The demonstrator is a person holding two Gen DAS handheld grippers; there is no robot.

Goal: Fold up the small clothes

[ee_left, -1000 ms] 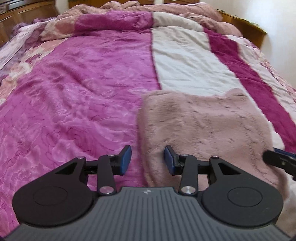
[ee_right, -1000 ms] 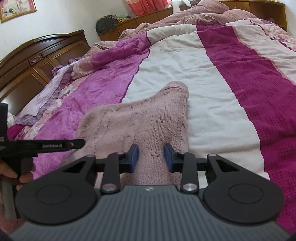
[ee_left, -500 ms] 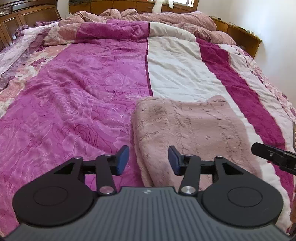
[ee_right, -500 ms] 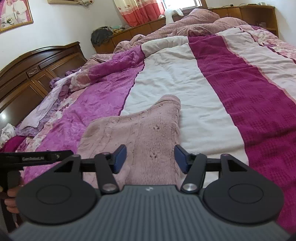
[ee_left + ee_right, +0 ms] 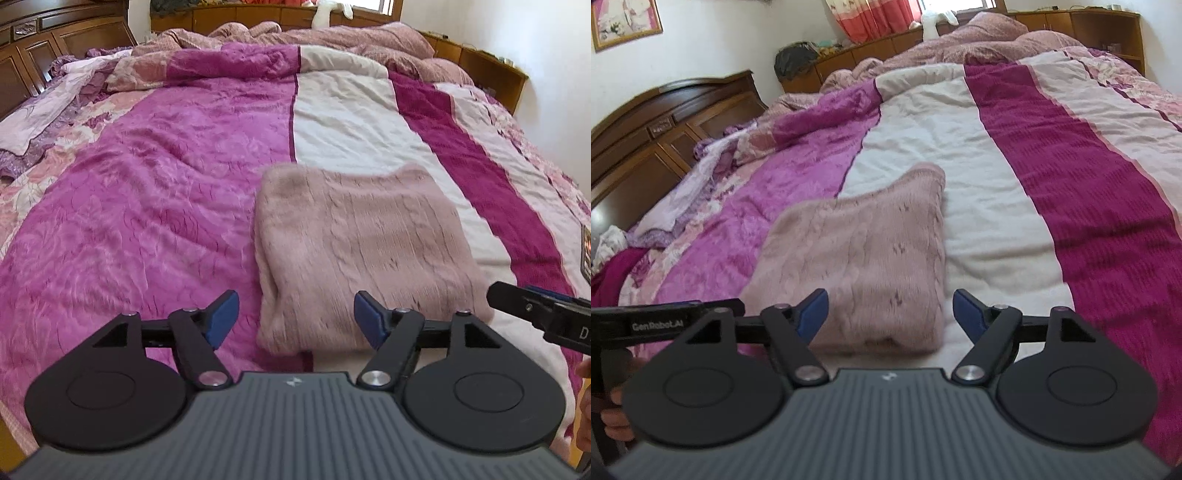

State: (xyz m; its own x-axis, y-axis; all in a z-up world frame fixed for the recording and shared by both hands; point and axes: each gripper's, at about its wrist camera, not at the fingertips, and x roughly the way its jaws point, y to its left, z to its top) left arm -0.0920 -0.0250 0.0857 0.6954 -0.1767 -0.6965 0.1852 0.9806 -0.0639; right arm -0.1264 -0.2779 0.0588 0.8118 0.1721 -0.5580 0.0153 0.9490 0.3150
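Both tongs, left gripper [image 5: 295, 317] and right gripper [image 5: 890, 314], were spreading, pinching nothing; pink knit [image 5: 362, 251] lay folded on bedspread [image 5: 147, 206], apparently released.

Bright daylight comes from a window [image 5: 384, 4] at the far end of the room and gives the satin bedspread [image 5: 140, 192] a soft sheen. Shadows are faint. Fisheye distortion bows the headboard [image 5: 665, 122] and walls at the edges. The pink knit [image 5: 864, 266] looks motion-blurred along its near edge.
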